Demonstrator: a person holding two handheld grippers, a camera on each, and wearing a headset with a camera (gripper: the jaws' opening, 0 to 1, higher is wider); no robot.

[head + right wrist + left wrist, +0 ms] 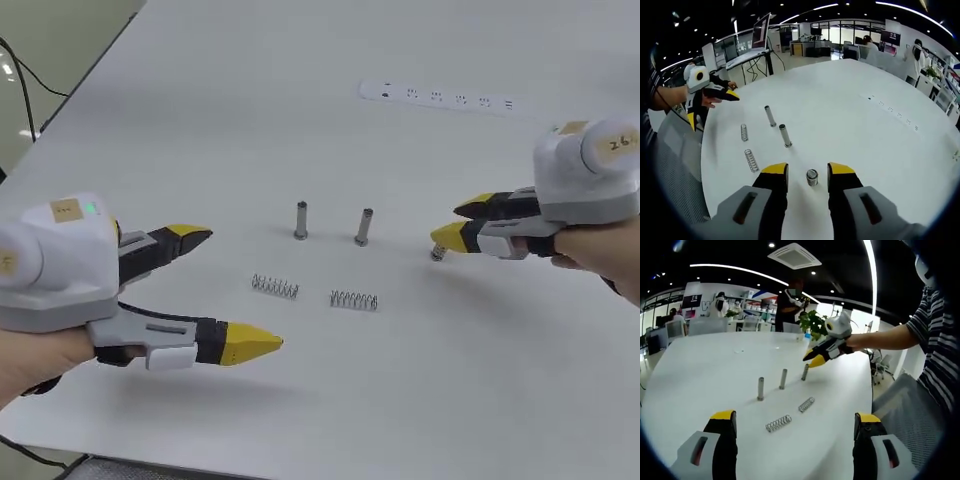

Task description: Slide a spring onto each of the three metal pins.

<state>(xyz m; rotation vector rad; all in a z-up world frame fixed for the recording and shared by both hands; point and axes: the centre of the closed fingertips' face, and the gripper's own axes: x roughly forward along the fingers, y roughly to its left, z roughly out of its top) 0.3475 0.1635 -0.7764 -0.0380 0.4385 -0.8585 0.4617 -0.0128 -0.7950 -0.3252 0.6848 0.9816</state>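
Note:
Two bare metal pins (301,220) (364,227) stand upright mid-table. In front of them lie two loose springs (275,287) (354,299). A third pin (438,253) further right carries a coiled spring, which reads clearly in the left gripper view (805,372). My right gripper (450,225) is open, and in its own view the sprung pin (812,177) sits in the gap between the yellow fingertips (776,170) without touching them. My left gripper (228,290) is wide open at the lower left with nothing in it, a short way from the nearer spring (778,423).
The white table (300,420) stretches far back, its front edge near my hands. A white power strip (440,97) lies at the back right. People, desks and a potted plant (815,322) stand beyond the table.

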